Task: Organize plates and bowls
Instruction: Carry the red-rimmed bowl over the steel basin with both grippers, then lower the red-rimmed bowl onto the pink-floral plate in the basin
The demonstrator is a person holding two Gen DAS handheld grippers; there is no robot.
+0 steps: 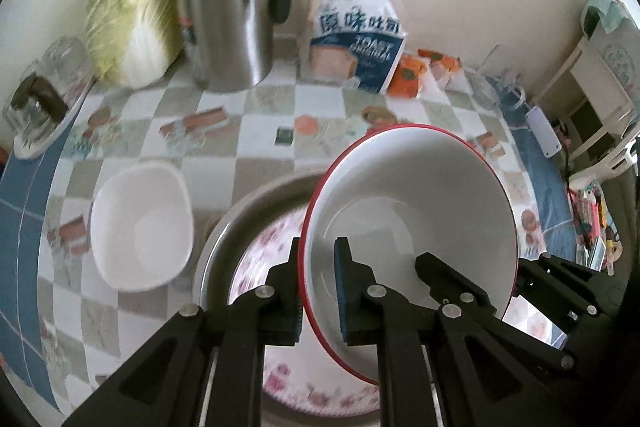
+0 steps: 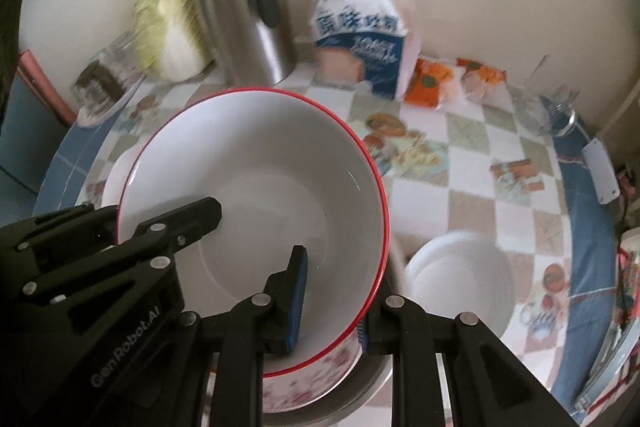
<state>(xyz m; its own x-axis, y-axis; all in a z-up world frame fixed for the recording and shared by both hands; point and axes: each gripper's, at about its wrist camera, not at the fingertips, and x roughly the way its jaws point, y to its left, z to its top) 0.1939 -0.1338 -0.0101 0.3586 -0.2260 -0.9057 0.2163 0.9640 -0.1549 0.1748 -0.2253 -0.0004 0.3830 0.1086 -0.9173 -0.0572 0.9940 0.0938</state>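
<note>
A white bowl with a red rim (image 1: 408, 187) hangs tilted above the table, held from both sides. My left gripper (image 1: 319, 267) is shut on its left rim, one finger inside and one outside. My right gripper (image 2: 332, 307) is shut on the opposite rim (image 2: 376, 267), with the blue pad inside the bowl. Directly below lies a floral plate (image 1: 260, 259) inside a wider grey dish (image 1: 240, 211). A small white bowl (image 1: 140, 227) rests on the checked tablecloth to the left. In the right wrist view another white bowl (image 2: 460, 283) sits to the right.
Along the wall stand a cabbage (image 1: 132, 19), a steel thermos jug (image 1: 236, 7), a bag of toast (image 1: 356, 39) and orange snack packets (image 1: 412, 75). Glasses on a tray (image 1: 44, 95) are at far left and a glass (image 1: 500, 79) at far right. The table's blue border (image 1: 540, 163) curves round.
</note>
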